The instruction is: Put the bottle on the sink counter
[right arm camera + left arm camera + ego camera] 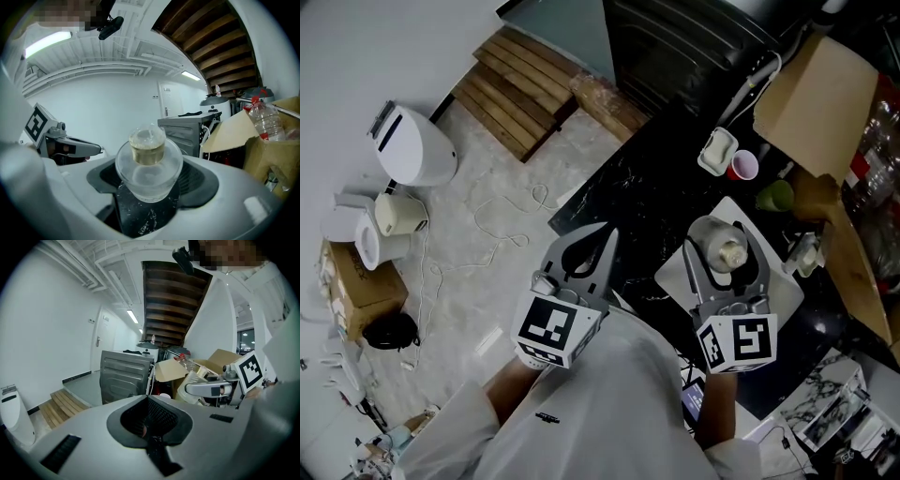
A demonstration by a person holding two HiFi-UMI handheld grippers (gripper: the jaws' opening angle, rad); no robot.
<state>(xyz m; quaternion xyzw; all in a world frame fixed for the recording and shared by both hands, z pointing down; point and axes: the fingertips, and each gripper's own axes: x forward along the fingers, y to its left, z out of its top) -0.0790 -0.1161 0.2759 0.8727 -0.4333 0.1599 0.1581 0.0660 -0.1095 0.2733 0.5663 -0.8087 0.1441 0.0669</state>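
One pale stone floor (469, 272) is being shown across the left half of the head view, with a thin white cable (502, 225) lying loose on it. A black marbled desk (637, 202) is taking up most of the right half. A slatted wooden platform (514, 89) is lying on the floor near the far end of the desk. A large cardboard box (811, 94) is standing at the far right of the desk. A white slab (780, 292) is lying flat on the desk, close to the person.

The right gripper (724, 251) is being held over this slab. Its jaws are being pressed against the two sides of the bottle (148, 164), which is clear-bodied and has a pale cap facing up toward the head camera. The bottle is thus being gripped directly above the white slab. Whether its base is touching the slab cannot be told.

The left gripper (607, 234) is being held beside the right one, over the near left edge of the desk. Its jaws are closed together tip to tip, with nothing gripped.

A small white tray (717, 150) and a pink cup (743, 166) are standing just beside each other on the desk, beyond the slab. A green object (776, 195) is lying near them.
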